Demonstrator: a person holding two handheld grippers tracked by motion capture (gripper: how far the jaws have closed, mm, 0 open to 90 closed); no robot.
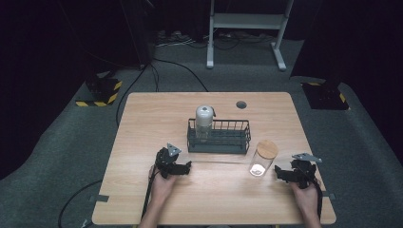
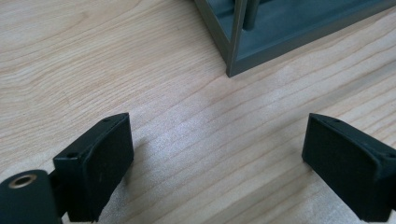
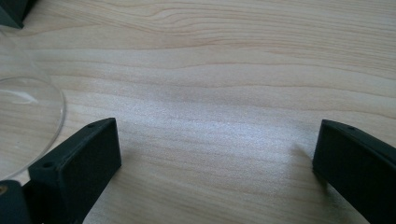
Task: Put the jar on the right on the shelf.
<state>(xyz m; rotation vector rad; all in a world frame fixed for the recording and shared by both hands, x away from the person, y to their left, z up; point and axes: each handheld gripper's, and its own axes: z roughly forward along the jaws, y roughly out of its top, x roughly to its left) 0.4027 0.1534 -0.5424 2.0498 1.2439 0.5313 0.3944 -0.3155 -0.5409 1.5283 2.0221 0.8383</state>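
Both claws rest on the table (image 1: 142, 123), spread wide and holding nothing. The glass jar (image 1: 262, 159) stands just right of the rack (image 1: 218, 141), near the right claw (image 1: 280, 174). The left claw (image 1: 186, 167) waits by the rack's front. Next, the right claw likely must close round the jar.

No readable text, label, brand or number anywhere I look. Only sign-like marks: yellow-black hazard stripes on floor plates (image 1: 100, 91) far left and far right.
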